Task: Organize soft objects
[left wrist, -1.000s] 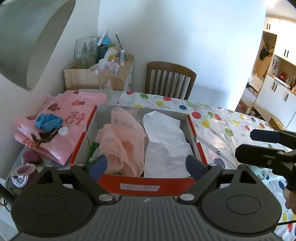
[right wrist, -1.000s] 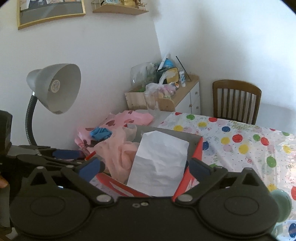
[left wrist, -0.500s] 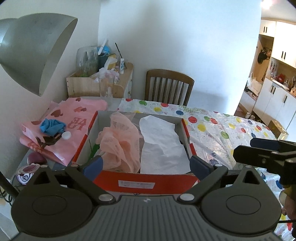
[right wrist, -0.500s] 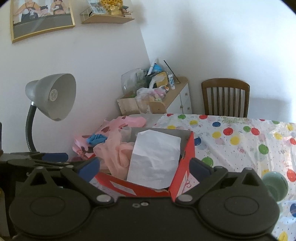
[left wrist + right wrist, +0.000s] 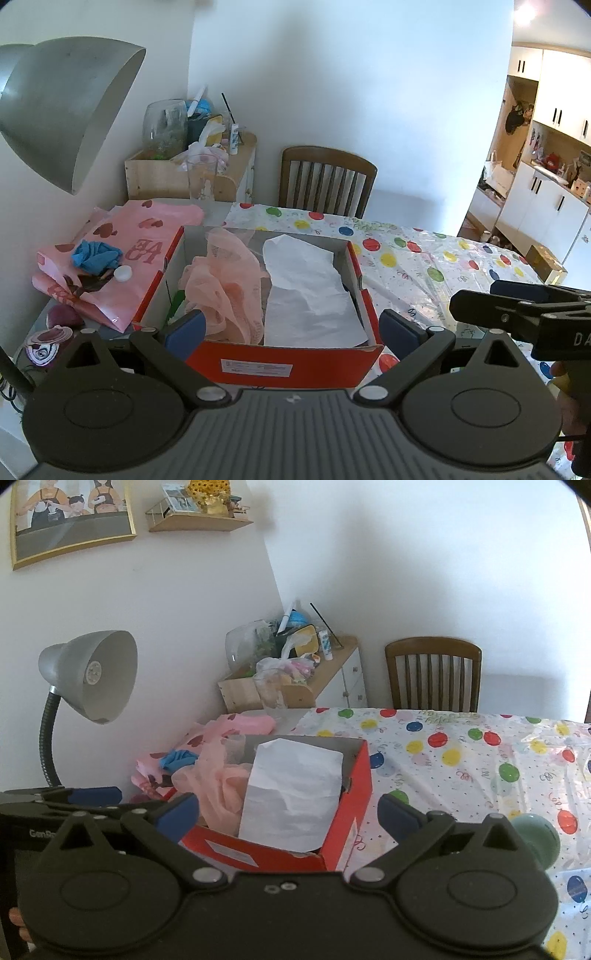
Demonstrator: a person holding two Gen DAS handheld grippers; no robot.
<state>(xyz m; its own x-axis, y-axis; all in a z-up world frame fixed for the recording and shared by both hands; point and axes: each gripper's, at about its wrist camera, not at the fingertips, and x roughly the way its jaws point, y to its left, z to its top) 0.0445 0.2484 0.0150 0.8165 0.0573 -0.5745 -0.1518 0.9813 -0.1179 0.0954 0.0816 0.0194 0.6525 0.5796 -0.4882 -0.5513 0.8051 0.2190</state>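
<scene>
Left gripper open, empty, just in front of the red box. Right gripper open too, empty, near the box corner. Peach fabric lies inside the box on its left side, white paper on the right. Blue cloth sits on the pink bag left of box. Lamp at left.

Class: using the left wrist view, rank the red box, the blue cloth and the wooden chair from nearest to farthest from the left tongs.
1. Red box, directly ahead of the left tongs.
2. Blue cloth, off to the left on the pink bag.
3. Wooden chair, behind the table.
</scene>
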